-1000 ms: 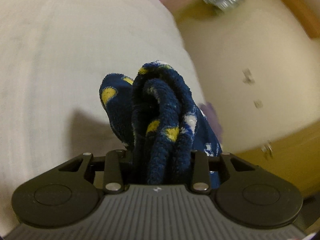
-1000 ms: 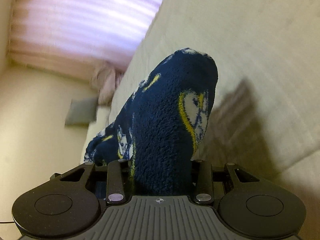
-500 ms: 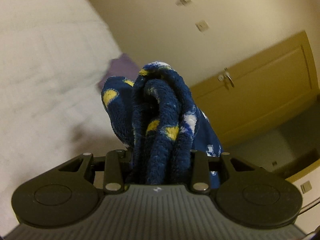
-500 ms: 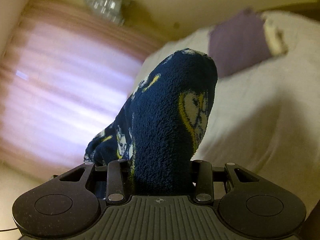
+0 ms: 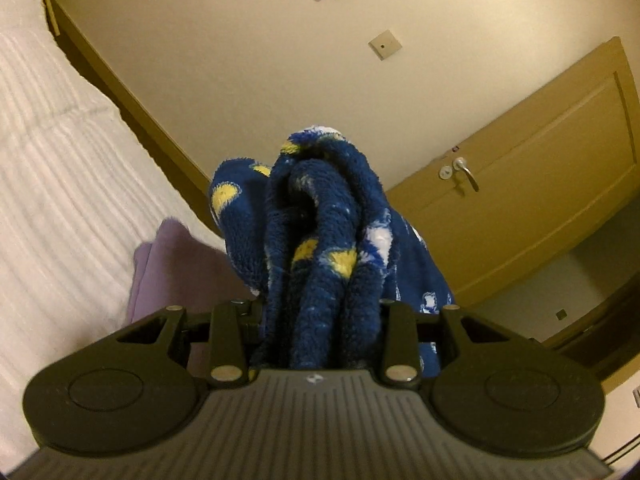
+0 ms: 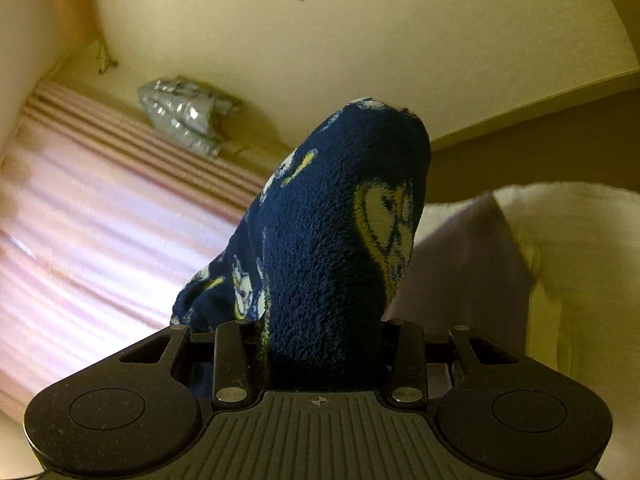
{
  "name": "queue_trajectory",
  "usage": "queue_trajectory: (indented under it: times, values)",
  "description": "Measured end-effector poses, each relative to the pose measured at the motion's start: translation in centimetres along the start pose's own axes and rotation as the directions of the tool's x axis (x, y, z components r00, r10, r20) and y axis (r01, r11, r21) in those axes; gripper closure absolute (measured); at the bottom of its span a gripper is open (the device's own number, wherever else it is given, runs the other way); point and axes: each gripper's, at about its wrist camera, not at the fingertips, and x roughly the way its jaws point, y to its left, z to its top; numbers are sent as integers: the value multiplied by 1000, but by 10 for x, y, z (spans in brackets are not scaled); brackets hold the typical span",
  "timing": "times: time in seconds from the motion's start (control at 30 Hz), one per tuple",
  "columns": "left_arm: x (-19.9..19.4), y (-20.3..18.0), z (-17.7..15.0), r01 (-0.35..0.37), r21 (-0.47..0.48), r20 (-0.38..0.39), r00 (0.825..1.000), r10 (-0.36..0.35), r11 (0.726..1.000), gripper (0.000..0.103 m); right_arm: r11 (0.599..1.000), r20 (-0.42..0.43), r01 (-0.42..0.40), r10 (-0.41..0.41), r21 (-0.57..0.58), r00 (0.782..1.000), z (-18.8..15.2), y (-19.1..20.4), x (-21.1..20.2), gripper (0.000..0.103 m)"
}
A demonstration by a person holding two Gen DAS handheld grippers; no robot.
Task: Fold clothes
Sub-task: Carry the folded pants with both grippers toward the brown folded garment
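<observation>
While gripped: one fleece garment (image 5: 320, 240), two grippers.

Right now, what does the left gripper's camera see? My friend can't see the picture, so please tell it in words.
The left gripper is shut on a bunched fluffy navy garment with yellow and white spots. To the left lie a white bed and a purple cloth; behind are a cream wall and a wooden door.
</observation>
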Motion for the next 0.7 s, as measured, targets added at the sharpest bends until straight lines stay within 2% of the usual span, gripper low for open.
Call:
queue_trajectory:
  times: [0.23,0.4,0.57,0.7]
  values:
    - [57,41,14,-19,-26,-56,998,18,999,72,998,-1,40,-40,57,999,27,-50,35,65]
    - [69,61,12,-12,-31,-60,998,10,999,72,995,-5,55,-54,86,999,32,-82,41,64]
    - [76,86,0,-12,-58,-74,997,7,998,71,994,-32,53,-50,95,998,24,-99,48,64]
    - [86,101,-15,-96,5,-106,990,96,995,66,989,-53,132,-129,65,990,10,-111,54,58]
